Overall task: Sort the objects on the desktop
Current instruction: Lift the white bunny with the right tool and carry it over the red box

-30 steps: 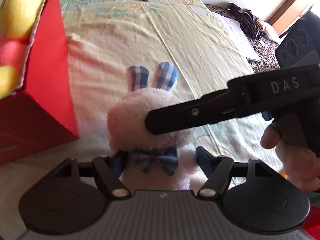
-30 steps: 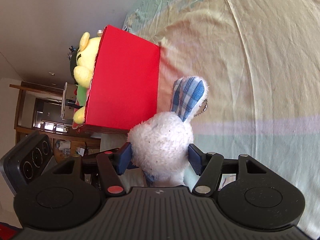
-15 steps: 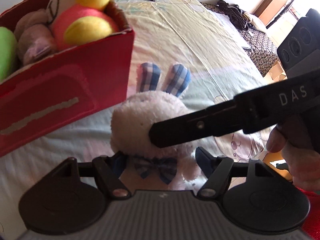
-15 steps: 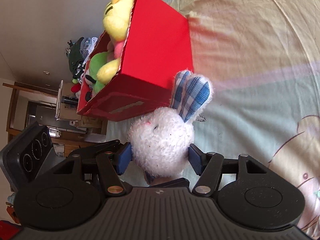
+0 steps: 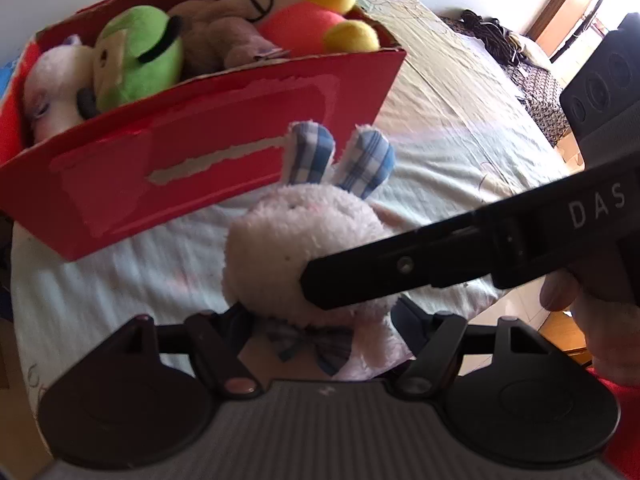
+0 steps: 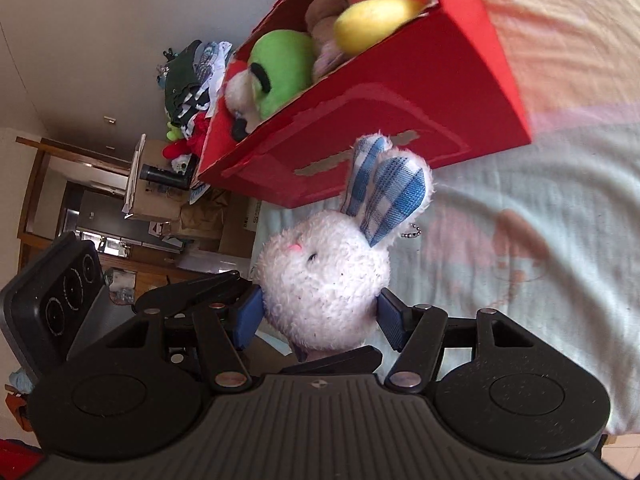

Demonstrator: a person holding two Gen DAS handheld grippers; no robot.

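A white plush bunny (image 5: 296, 248) with blue checked ears and a bow tie hangs in front of the red cardboard box (image 5: 240, 136). My left gripper (image 5: 322, 320) is shut on its body near the bow. In the right wrist view my right gripper (image 6: 320, 312) is shut on the bunny's head (image 6: 324, 276), blue pads pressing both sides. One right finger (image 5: 400, 268) crosses the head in the left wrist view. The box (image 6: 400, 112) holds a green plush (image 5: 140, 60), a yellow and red plush (image 5: 304, 8) and others.
A pale patterned bedsheet (image 5: 460, 128) lies under the box and bunny. A person's hand (image 5: 600, 320) grips the right tool. Beyond the bed edge are dark clothes (image 5: 488, 36), and in the right wrist view cardboard boxes (image 6: 168, 200) and piled clothing (image 6: 188, 80).
Both grippers have carried the bunny up and toward the red box. The box's open top and the plush toys inside have come into view, where a second ago only its side showed.
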